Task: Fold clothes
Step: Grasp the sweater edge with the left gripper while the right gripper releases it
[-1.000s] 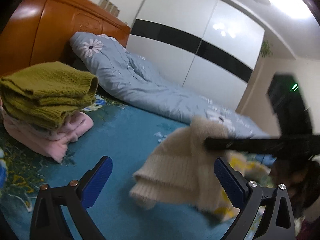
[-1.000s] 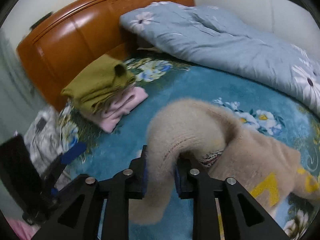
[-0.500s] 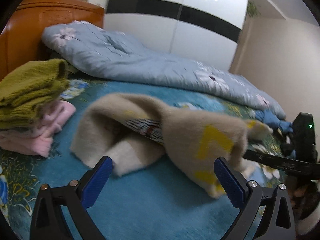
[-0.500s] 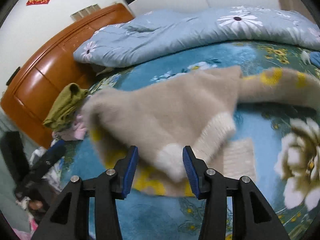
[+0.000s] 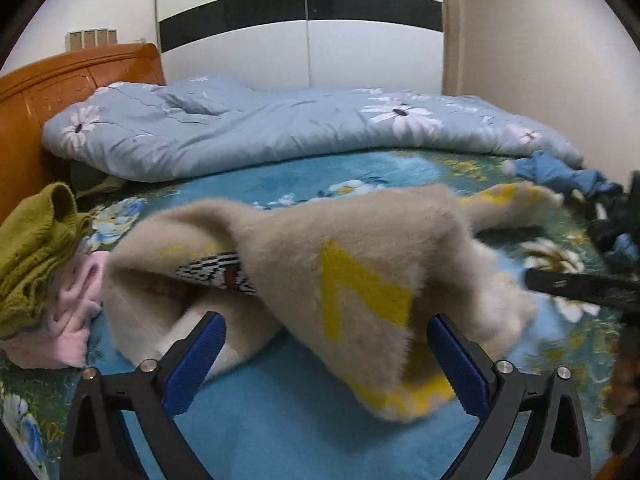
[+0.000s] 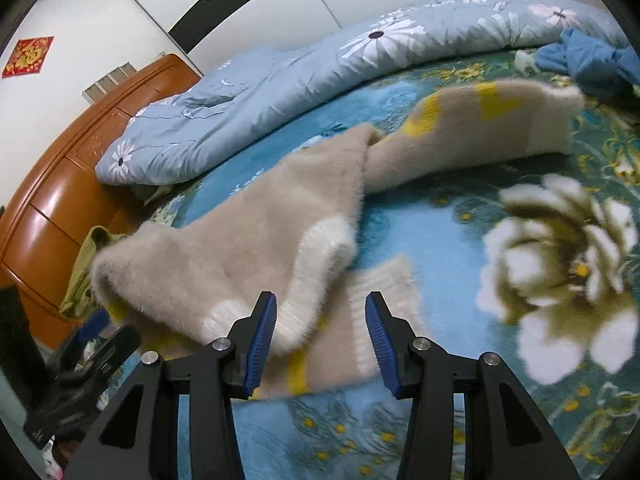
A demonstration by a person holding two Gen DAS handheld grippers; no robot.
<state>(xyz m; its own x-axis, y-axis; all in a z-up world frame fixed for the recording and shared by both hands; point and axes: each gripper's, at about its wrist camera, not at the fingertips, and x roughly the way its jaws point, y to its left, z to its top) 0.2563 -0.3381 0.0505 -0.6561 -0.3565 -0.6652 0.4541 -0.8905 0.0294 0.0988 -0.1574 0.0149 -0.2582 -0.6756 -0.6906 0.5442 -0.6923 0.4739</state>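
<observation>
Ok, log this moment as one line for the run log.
phase: sweater dropped on bed | beige sweater: crumpled, unfolded | left gripper: open, empty | right gripper: open, just released | folded pile: olive on pink

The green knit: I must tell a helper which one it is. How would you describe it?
Start at the orange wooden headboard. Beside it on the blue floral blanket sits a small stack: the olive-green knit lies folded on top of pink clothes. Nothing else there is green.

Your left gripper (image 5: 326,354) stands wide open above the blue floral bedspread (image 5: 280,432), nothing between its blue pads. Ahead lies the fluffy beige sweater with yellow patches (image 5: 360,264), crumpled; left of it, the stacked olive knit (image 5: 32,256) and pink garment (image 5: 76,312).
</observation>
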